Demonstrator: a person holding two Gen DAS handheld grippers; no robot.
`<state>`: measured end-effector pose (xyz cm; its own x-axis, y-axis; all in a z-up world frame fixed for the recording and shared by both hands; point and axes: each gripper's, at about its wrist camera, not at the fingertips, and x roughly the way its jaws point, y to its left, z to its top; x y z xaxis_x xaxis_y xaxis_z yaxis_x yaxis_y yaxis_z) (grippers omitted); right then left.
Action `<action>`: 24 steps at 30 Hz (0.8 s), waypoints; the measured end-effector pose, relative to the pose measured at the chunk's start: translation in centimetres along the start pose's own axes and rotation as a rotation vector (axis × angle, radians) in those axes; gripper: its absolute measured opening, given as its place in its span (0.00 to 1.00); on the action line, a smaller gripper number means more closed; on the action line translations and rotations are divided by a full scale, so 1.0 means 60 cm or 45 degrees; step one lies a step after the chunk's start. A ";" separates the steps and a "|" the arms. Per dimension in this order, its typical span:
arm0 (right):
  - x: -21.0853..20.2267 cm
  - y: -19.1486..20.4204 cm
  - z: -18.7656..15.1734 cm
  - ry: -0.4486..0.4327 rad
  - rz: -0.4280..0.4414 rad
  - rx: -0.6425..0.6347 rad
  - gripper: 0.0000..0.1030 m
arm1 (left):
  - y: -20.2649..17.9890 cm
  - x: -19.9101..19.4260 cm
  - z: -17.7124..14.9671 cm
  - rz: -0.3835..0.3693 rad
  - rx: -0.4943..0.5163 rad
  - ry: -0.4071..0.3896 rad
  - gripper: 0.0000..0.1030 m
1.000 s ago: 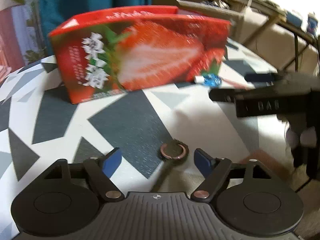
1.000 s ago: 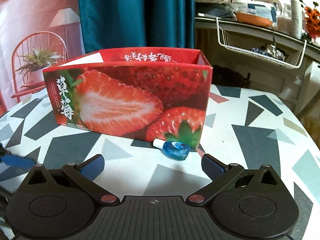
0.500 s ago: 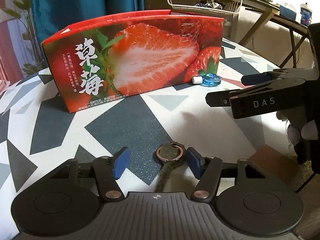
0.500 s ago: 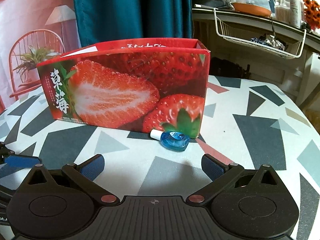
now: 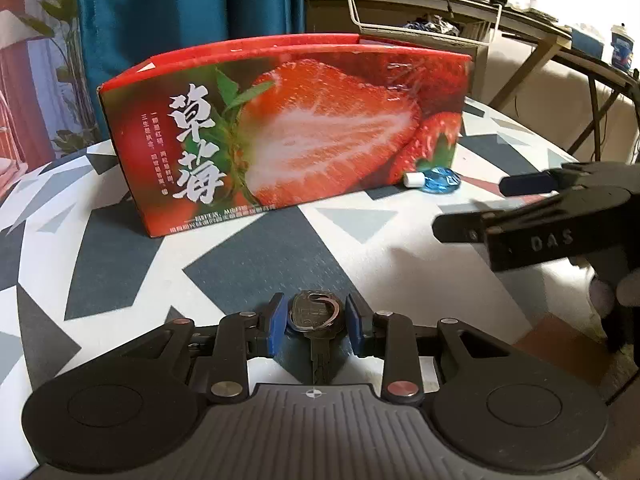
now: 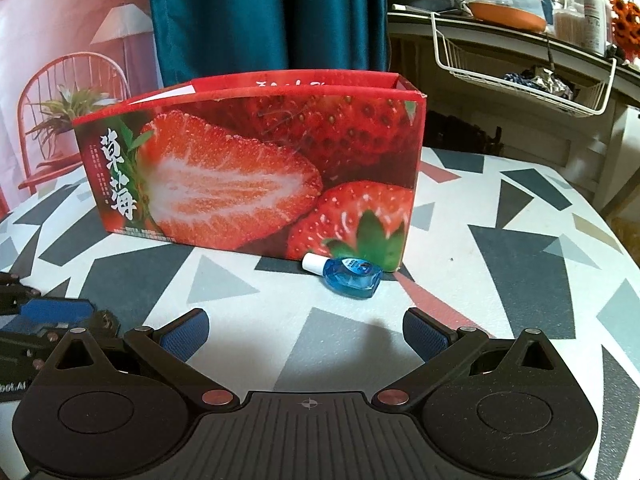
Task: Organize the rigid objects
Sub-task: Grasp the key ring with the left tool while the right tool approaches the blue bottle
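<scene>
Left wrist view: since a second ago the left gripper (image 5: 316, 326) has narrowed from wide open to a slim gap, and its jaws are closing now. The dark metal key with a round bow and ring (image 5: 316, 314) lies flat on the patterned table (image 5: 256, 264) between the blue pads (image 5: 276, 330), bow forward, blade pointing back toward the camera. The pads flank the bow closely; a sliver of gap shows on each side, so no firm grip yet. Judgement: pickup of the key is under way, and drop-off into the open-topped red strawberry-print cardboard box (image 5: 288, 132) would follow. The right gripper (image 5: 480, 208) hangs at right above the table.

Right wrist view: little has changed here. The right gripper (image 6: 306, 332) stands wide open, nothing between its fingers (image 6: 424, 334). The small blue translucent plastic correction-tape dispenser with a white cap (image 6: 348, 276) lies on the table, ahead of the jaws, just beside the box's near right corner (image 6: 256, 168). Not yet organized.
</scene>
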<state>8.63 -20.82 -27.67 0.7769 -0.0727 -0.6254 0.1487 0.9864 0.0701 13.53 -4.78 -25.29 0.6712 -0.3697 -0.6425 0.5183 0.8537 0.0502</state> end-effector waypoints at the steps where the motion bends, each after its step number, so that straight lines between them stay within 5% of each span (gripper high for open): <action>1: 0.001 0.000 0.000 0.003 0.000 -0.001 0.99 | 0.003 0.003 0.003 0.001 -0.008 -0.004 0.33; 17: 0.025 -0.024 0.021 0.039 -0.042 0.065 0.99 | 0.016 0.035 0.023 0.000 -0.041 -0.041 0.33; 24: 0.068 -0.032 0.060 0.064 -0.060 0.131 0.82 | 0.019 0.035 0.021 -0.008 -0.052 -0.048 0.33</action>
<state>13.72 -23.52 -27.55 0.7361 -0.1088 -0.6681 0.2486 0.9615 0.1173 16.17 -5.03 -25.63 0.6880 -0.3878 -0.6134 0.5008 0.8655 0.0145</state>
